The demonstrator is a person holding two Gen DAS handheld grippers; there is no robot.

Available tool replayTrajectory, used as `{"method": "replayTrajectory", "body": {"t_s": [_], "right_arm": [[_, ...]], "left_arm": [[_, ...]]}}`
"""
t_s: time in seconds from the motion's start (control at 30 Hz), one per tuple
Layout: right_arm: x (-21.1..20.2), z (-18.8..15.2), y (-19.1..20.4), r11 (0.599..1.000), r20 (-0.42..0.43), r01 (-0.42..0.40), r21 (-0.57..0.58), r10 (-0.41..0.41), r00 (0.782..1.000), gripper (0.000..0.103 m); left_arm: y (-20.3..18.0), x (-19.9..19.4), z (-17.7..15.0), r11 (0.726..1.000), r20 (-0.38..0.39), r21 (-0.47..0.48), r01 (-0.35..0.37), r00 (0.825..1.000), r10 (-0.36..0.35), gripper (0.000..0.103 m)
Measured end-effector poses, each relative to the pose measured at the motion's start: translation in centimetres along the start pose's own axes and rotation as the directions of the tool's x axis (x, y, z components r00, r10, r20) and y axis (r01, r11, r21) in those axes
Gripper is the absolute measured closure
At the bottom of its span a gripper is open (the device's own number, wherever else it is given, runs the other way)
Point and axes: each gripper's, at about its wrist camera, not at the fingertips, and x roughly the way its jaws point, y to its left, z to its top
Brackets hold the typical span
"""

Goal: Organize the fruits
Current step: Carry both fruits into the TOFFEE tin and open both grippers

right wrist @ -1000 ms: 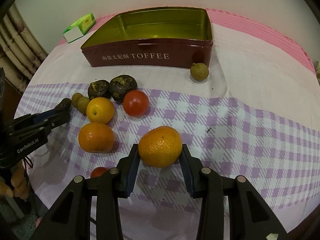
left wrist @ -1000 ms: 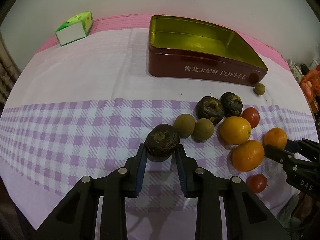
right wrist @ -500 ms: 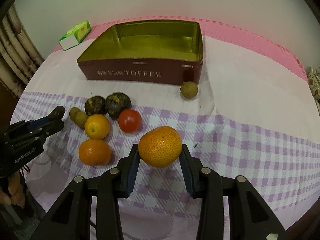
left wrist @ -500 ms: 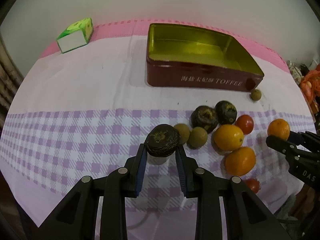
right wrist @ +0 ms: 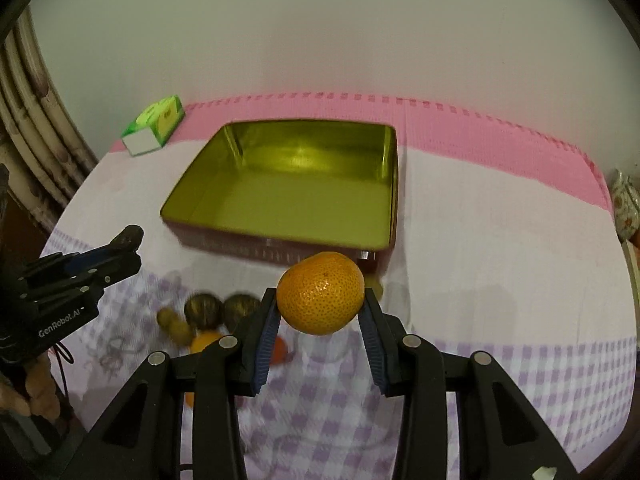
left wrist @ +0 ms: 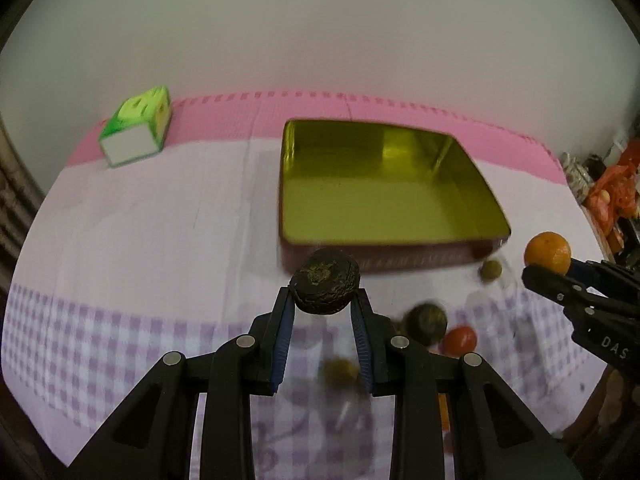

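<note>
Left gripper (left wrist: 325, 294) clamped on dark fruit (left wrist: 326, 287), right gripper (right wrist: 320, 298) on orange (right wrist: 321, 292); both raised nearer tin (left wrist: 384, 200).

Fruit under the left jaws: motion-blurred, one brownish ball (left wrist: 341, 370) can't be ID'd. Tin (left wrist: 420, 258) front lettering smeared, unreadable. Right jaws hide most of an orange (right wrist: 205, 341).

Two grippers are counted, the left gripper (left wrist: 324, 300) and the right gripper (right wrist: 320, 306). One tin (right wrist: 192, 184) is seen ahead of both. Three oranges are counted: the held orange (right wrist: 320, 292) and two down-left of the right gripper. Three dark fruits are counted, the held dark fruit (left wrist: 325, 286) included. Three small brownish fruits (right wrist: 180, 332), one tomato (left wrist: 460, 340) and one green box (left wrist: 136, 132) are counted.
</note>
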Motion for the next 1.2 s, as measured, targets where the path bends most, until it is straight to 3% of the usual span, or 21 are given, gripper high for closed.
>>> {"method": "replayTrajectory", "body": {"t_s": [0.2,0.47,1.2], "right_arm": [[2.3,3.2,-0.1,1.0,-0.012,0.006,0.0,-0.006,1.0,0.066],[5.4,4.5,0.4,1.0,-0.063,0.009,-0.026,-0.01,0.998,0.066],[10.7,4.9,-0.1,0.999,-0.168,0.013,-0.035,-0.019,0.986,0.066]], "left_arm": [[-0.3,1.8,3.0,1.0,0.009,0.004,0.018,1.0,-0.018,0.073],[-0.9,4.8,5.3,1.0,-0.029,0.023,0.003,1.0,-0.002,0.073],[-2.2,10.4,5.6,0.997,-0.148,0.066,-0.04,0.988,0.049,0.073]]}}
